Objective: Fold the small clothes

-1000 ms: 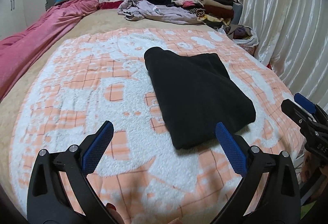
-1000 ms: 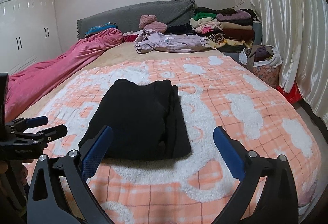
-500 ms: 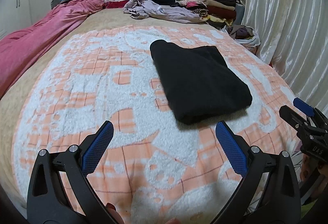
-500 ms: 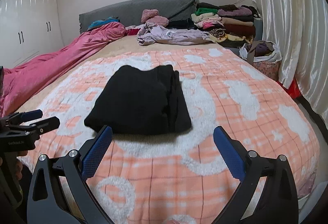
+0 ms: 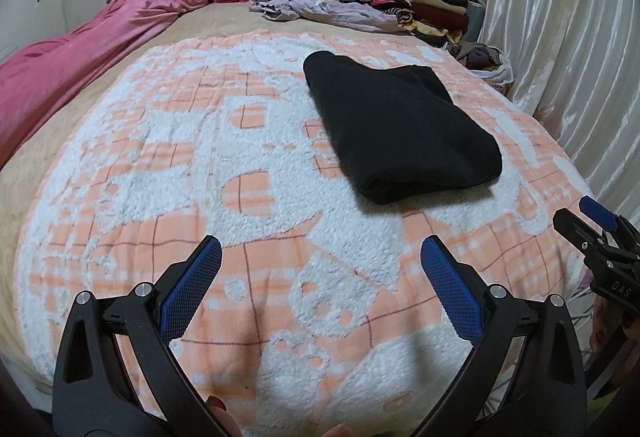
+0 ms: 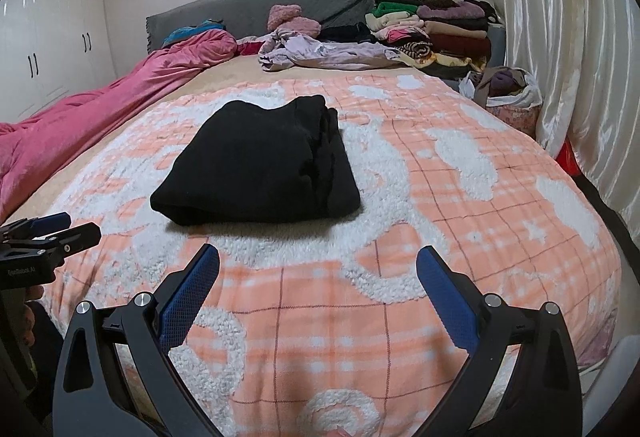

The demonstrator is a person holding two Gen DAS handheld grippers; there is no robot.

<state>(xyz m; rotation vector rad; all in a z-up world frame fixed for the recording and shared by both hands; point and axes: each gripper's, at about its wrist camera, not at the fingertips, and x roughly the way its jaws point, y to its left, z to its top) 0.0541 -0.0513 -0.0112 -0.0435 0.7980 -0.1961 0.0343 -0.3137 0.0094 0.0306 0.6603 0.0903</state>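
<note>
We are drawing both grippers back toward the foot of the bed [image 6: 460, 197], and the folded black garment [image 5: 400, 133], close under the fingers a second ago, is now lying well ahead of us on the orange-and-white blanket [image 5: 160, 173]. The left gripper [image 5: 320, 277] and right gripper [image 6: 318, 277] are hanging empty, fingers spread wide. We are judging this piece finished; unfolded clothes [image 6: 320, 53] are waiting near the headboard.
</note>
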